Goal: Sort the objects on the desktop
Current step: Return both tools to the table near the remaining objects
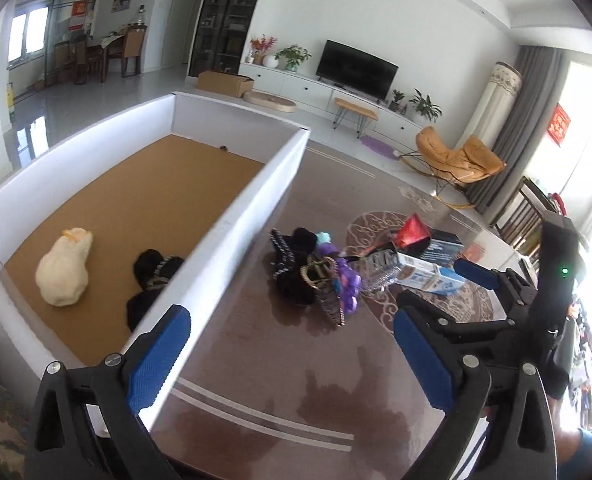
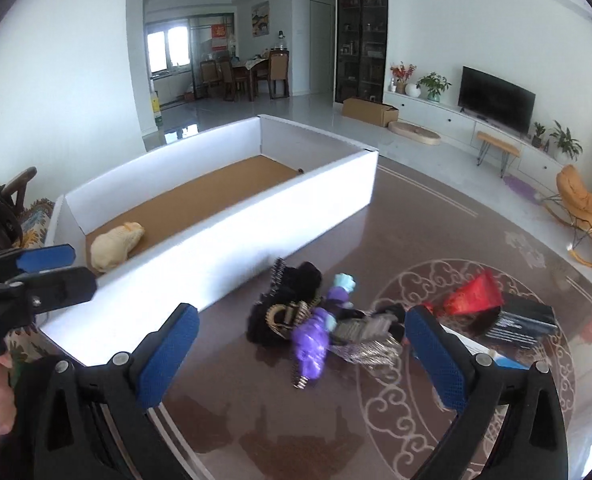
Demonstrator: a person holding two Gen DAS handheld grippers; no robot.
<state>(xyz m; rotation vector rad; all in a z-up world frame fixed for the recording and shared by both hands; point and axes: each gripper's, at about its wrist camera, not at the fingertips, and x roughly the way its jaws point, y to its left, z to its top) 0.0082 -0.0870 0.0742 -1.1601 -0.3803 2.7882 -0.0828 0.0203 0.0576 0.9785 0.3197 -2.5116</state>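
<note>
Black grippers (image 1: 291, 364); blue textured pads (image 2: 167, 360); silver screws

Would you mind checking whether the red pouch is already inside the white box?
No, the red pouch lies on the table among the pile, outside the white box, which holds a cream plush toy.

The white box (image 1: 231, 216) is the landmark. Its tall near wall stands between the dark table (image 1: 255, 380) and its cork floor, so entry is over the rim only. Inside, a cream plush (image 1: 65, 268) and a black fuzzy item (image 1: 151, 268) fill the near end; the far end lies bare. Right of the box, a heap of clutter (image 2: 328, 320) blocks the middle of the table; bare tabletop lies just before it.
</note>
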